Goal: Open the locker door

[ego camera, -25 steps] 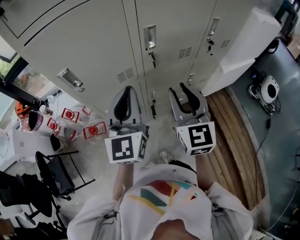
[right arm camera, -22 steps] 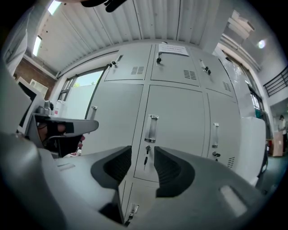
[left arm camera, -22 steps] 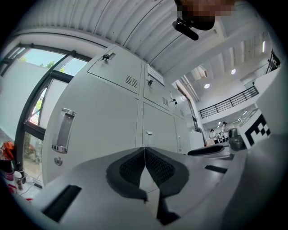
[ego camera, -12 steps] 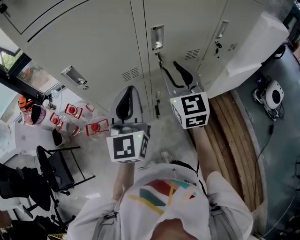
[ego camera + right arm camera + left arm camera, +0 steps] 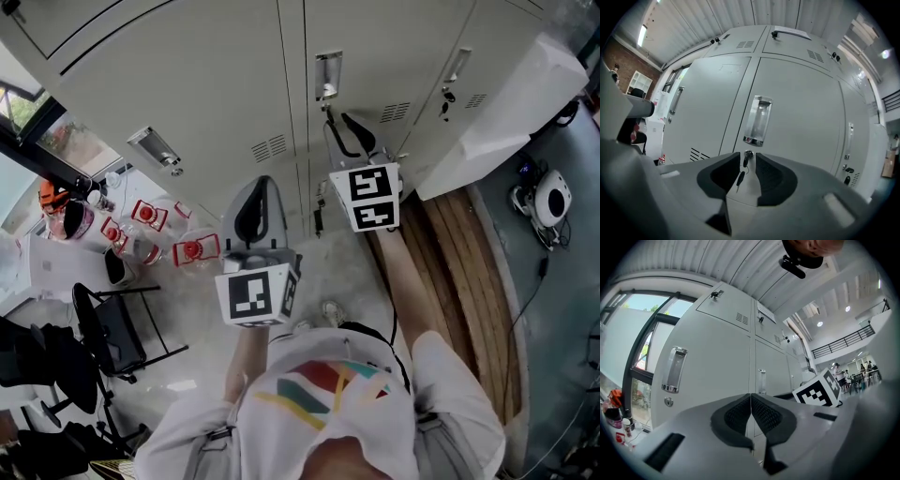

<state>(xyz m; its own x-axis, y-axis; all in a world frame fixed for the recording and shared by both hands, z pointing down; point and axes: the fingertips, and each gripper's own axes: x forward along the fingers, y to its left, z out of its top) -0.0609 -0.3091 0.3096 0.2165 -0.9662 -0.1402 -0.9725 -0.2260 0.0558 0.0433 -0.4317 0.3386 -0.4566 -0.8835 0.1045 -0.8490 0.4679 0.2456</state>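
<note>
Straight ahead of my right gripper (image 5: 749, 165): pale grey metal locker door (image 5: 806, 122), shut. Jaws apart, just been closing; small dark hanging key (image 5: 740, 178) shows in their gap, ungripped. Left gripper (image 5: 751, 399) closed, empty.

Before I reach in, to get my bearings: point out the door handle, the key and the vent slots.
door handle (image 5: 758, 120): right gripper view, centre of its recess.
key (image 5: 746, 159): right gripper view, its head at the lock.
vent slots (image 5: 698, 153): right gripper view, their middle.
</note>
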